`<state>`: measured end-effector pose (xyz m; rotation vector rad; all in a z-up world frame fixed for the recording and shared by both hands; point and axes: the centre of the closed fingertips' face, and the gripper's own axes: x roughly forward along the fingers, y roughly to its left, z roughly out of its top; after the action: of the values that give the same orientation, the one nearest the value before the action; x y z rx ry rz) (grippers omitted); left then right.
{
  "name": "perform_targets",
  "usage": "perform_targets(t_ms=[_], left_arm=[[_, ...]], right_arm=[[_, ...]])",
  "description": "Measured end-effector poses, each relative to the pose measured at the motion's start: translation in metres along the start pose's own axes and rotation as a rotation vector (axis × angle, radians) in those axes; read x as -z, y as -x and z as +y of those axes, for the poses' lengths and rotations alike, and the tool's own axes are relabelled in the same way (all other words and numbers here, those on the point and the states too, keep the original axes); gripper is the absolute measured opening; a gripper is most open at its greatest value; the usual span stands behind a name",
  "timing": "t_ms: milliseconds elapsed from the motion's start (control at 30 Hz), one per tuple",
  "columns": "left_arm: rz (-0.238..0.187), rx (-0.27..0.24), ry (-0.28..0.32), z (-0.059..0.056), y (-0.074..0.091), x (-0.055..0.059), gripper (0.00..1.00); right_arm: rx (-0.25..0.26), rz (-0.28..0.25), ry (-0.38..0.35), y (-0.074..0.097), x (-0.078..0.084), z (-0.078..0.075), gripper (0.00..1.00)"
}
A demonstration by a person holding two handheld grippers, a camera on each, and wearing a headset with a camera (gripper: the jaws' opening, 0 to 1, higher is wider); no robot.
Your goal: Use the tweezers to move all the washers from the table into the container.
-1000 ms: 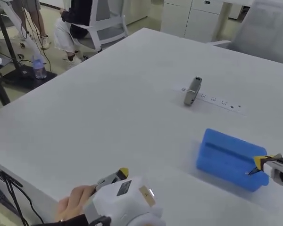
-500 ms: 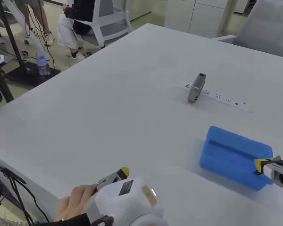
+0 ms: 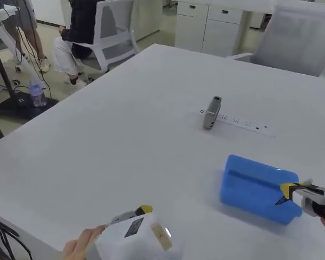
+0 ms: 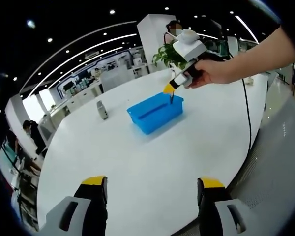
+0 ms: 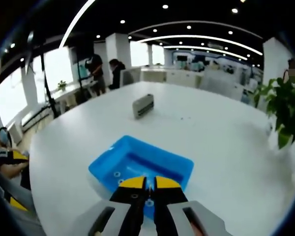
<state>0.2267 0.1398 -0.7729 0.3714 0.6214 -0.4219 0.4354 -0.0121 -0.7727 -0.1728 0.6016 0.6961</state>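
Note:
A blue rectangular container [image 3: 254, 184] sits on the white table [image 3: 124, 124]. Over its near right corner my right gripper [image 3: 288, 190] is shut on thin dark tweezers [image 3: 279, 200], whose tips point down into the container. In the right gripper view the yellow-tipped right gripper [image 5: 150, 184] has its jaws nearly together above the container [image 5: 137, 164], and a few small washers [image 5: 117, 174] lie inside it. My left gripper [image 3: 142, 210] hovers low at the table's front edge. The left gripper [image 4: 152, 182] stands open with nothing between its jaws, facing the container [image 4: 155, 112] and the right gripper [image 4: 168, 89].
A small grey device [image 3: 212, 112] lies beyond the container on a flat white strip with dark marks [image 3: 238, 121]. Office chairs [image 3: 116, 32] and a seated person stand past the table's far left edge. Cabinets [image 3: 206, 24] line the back.
The head camera has shifted. The right gripper stays over the container's near right corner with the tweezers, and the left gripper stays low at the front edge.

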Motion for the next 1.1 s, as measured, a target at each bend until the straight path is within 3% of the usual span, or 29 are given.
perform_targets(t_ms=[100, 267, 367, 500, 567, 667, 733, 800, 867, 967, 1100], left_arm=[[-0.069, 0.043, 0.048, 0.002, 0.003, -0.024, 0.69], [-0.103, 0.066, 0.019, 0.010, 0.009, -0.051, 0.62], [-0.144, 0.124, 0.026, 0.007, 0.010, -0.071, 0.55], [-0.167, 0.156, -0.003, 0.004, 0.012, -0.088, 0.45], [-0.193, 0.188, -0.021, -0.001, 0.012, -0.097, 0.42], [-0.254, 0.296, 0.015, -0.018, 0.015, -0.116, 0.39], [-0.246, 0.331, -0.004, -0.025, 0.013, -0.118, 0.37], [-0.240, 0.340, -0.069, -0.030, 0.011, -0.121, 0.35], [-0.257, 0.361, -0.075, -0.035, 0.011, -0.127, 0.30], [-0.270, 0.425, -0.096, -0.046, 0.014, -0.136, 0.21], [-0.292, 0.524, -0.138, -0.064, 0.016, -0.149, 0.15]], right_arm=[[-0.018, -0.039, 0.009, 0.015, -0.006, 0.012, 0.02], [-0.062, -0.093, 0.021, 0.039, -0.019, 0.029, 0.02], [-0.094, -0.118, 0.026, 0.053, -0.023, 0.043, 0.02], [-0.153, -0.116, 0.049, 0.063, -0.020, 0.064, 0.02], [-0.181, -0.103, 0.065, 0.069, -0.015, 0.073, 0.02], [-0.226, -0.085, 0.093, 0.077, -0.007, 0.087, 0.02], [-0.228, -0.092, 0.103, 0.083, -0.004, 0.093, 0.02], [-0.249, -0.079, 0.101, 0.086, 0.001, 0.098, 0.02], [-0.272, -0.066, 0.122, 0.091, 0.006, 0.105, 0.02], [-0.365, -0.013, 0.177, 0.098, 0.018, 0.126, 0.02], [-0.393, 0.012, 0.267, 0.103, 0.026, 0.140, 0.02]])
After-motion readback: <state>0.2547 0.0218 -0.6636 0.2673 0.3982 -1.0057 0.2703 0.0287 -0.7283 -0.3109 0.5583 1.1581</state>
